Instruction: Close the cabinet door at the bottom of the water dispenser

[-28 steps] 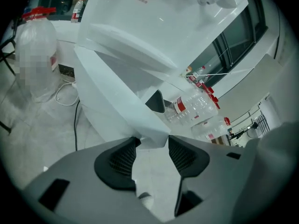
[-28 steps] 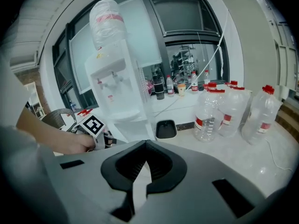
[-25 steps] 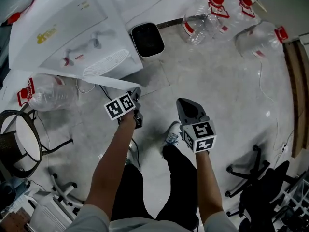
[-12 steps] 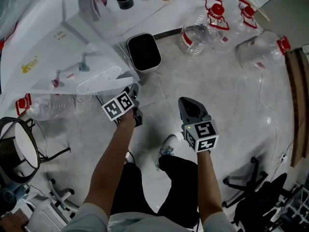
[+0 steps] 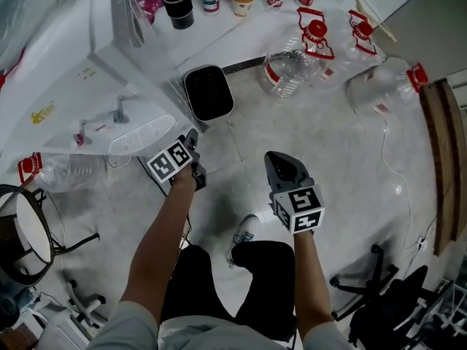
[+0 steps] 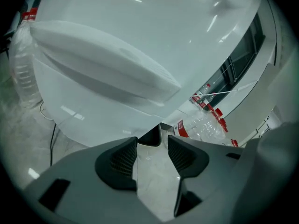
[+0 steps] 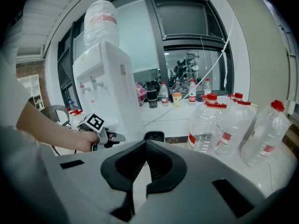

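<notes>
The white water dispenser (image 5: 95,86) stands at the upper left in the head view; its top hides the lower cabinet door there. My left gripper (image 5: 191,137) points at the foot of its front. In the left gripper view this gripper (image 6: 153,146) is open, with only floor between its pads, and the dispenser's white face (image 6: 93,106) fills the picture close ahead. My right gripper (image 5: 281,162) hangs over the floor to the right, away from the dispenser. It is shut and holds nothing (image 7: 145,146). In the right gripper view the dispenser (image 7: 110,92) shows a flat white lower front beside the left gripper (image 7: 117,137).
A black bin (image 5: 208,93) sits on the floor right of the dispenser. Several large water bottles (image 5: 292,64) lie further right, and one (image 5: 69,170) lies left of the dispenser. A white counter (image 5: 219,17) holds cups. A round chair (image 5: 22,232) stands at the left, an office chair base (image 5: 379,290) at the lower right.
The white door panel that jutted out under the dispenser one second ago has swung in as my left gripper moved toward the base. The right gripper stays shut in place.
</notes>
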Demonstrator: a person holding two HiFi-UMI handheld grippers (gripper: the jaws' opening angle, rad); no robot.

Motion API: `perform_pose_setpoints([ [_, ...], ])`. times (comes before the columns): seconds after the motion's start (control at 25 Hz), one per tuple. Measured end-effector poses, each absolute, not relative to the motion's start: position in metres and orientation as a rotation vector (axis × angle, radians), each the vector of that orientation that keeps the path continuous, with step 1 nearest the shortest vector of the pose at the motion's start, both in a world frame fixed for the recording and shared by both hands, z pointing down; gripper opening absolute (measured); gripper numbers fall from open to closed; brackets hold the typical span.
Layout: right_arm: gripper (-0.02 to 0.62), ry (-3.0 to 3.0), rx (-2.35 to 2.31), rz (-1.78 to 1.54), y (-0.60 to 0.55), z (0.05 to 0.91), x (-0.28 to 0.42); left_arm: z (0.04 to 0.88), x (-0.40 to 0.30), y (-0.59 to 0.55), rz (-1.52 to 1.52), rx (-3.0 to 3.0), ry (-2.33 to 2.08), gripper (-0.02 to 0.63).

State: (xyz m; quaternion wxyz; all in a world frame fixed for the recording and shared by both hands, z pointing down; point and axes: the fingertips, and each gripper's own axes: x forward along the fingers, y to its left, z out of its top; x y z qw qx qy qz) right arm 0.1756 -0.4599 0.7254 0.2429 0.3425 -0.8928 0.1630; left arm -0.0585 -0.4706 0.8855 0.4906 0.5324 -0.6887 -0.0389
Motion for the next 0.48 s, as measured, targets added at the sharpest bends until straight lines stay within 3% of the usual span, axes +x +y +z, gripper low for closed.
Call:
perform_pose_setpoints([
  [0.32,0.023,-2.398,0.976,0.452,-0.420,0.641,0.178,0.805,-0.050,-0.399,0.115,1.408,-1.627,0.198],
  [0.48,0.023,-2.405,1.041,0.422,-0.400,0.568,0.167,0.722,-0.058,-0.366,0.241,1.586,-1.647,0.104],
])
